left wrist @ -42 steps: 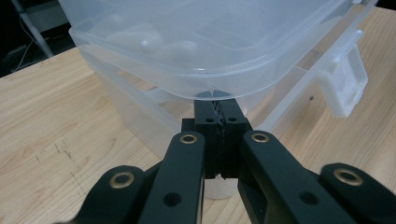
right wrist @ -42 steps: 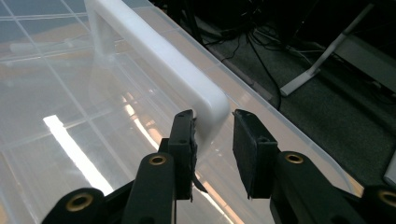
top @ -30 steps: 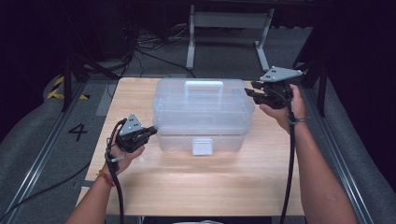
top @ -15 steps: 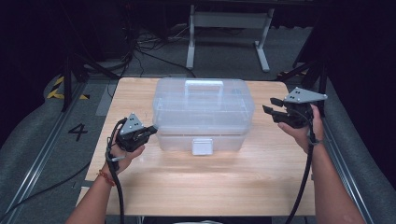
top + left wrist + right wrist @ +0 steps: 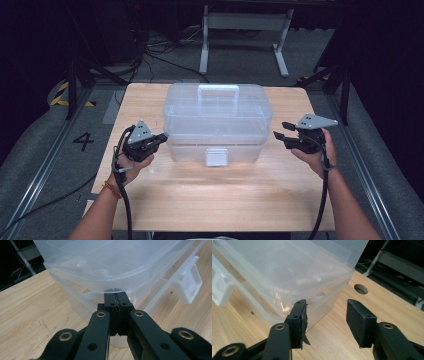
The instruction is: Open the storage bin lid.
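Clear box (image 5: 218,120) mid-bench, long axis L–R. L gripper (image 5: 159,139) jaws closed, empty, at left end; R gripper (image 5: 282,131) jaws just been opening, empty, near right end.

My right gripper (image 5: 284,135) has bare table (image 5: 220,195) beneath and behind it, with the clear box (image 5: 218,117) blocking the way ahead, and my left gripper (image 5: 161,139) is hard against that box's other end.
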A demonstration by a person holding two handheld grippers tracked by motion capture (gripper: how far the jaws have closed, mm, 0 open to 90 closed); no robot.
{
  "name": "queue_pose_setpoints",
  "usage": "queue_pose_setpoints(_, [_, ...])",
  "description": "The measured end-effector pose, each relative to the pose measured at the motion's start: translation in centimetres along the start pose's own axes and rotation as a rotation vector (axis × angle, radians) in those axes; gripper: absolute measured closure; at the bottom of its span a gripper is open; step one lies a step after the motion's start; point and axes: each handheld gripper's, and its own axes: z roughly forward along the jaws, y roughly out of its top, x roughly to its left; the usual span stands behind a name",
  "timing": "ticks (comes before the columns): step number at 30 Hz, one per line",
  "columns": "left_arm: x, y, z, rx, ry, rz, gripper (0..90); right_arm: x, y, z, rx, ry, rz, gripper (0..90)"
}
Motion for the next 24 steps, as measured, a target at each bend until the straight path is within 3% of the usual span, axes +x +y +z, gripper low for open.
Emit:
queue_pose_setpoints(2, [0.1, 0.1, -0.1, -0.005, -0.001, -0.003, 89.5, 0.3, -0.8, 0.6, 0.015, 0.023, 0.006, 48.4])
queue_pose_setpoints(7, [0.2, 0.6, -0.2, -0.012, -0.003, -0.005, 89.6, 0.6, -1.0, 1.5, 0.009, 0.021, 0.0, 47.6])
queue_pose_setpoints(13, [0.1, 0.5, 0.0, -0.017, -0.008, -0.007, 89.5, 1.1, -0.6, 1.9, -0.066, -0.002, -0.01, 50.4])
queue_pose_setpoints(24, [0.0, 0.5, 0.1, -0.029, -0.005, 0.0, 89.5, 1.6, -0.4, 2.3, -0.115, -0.044, -0.026, 51.0])
